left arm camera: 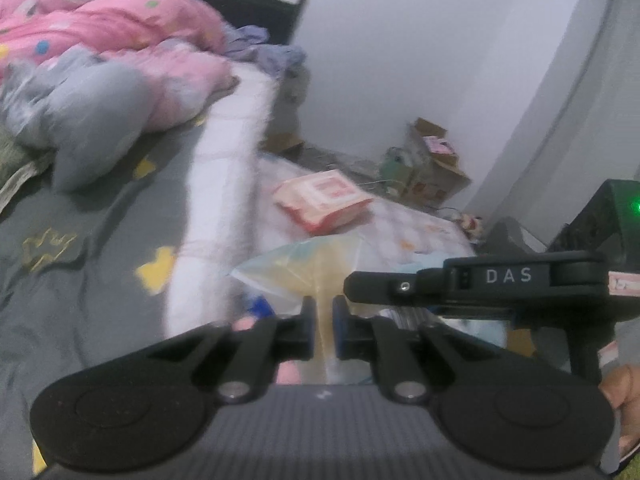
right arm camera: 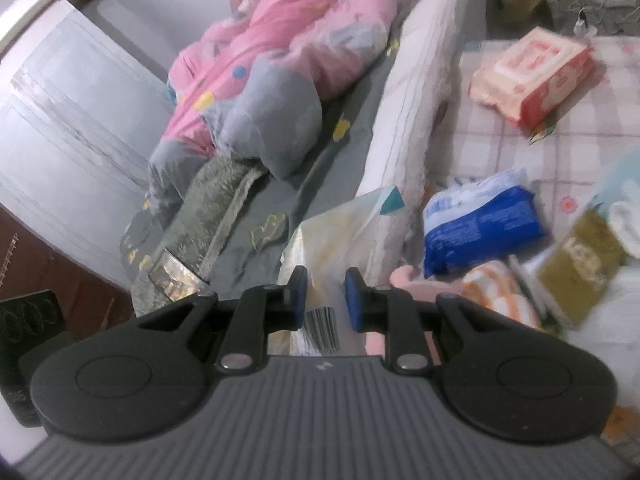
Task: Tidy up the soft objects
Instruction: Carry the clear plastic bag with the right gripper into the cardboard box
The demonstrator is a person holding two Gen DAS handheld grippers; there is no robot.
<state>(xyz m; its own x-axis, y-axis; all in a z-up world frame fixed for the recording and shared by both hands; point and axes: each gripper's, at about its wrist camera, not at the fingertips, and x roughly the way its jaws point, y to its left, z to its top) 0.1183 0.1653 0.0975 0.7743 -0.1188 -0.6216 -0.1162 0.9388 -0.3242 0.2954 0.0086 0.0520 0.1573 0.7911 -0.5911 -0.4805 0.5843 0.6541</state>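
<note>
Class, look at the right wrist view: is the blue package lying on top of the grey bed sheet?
No. The blue package lies on the checked mat, right of the white mattress edge.

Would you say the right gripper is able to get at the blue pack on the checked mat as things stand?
Probably not straight away. The right gripper seems shut on the pale yellow plastic bag, so it would have to let go first. Otherwise the blue pack lies uncovered just to its right, with nothing between them.
</note>
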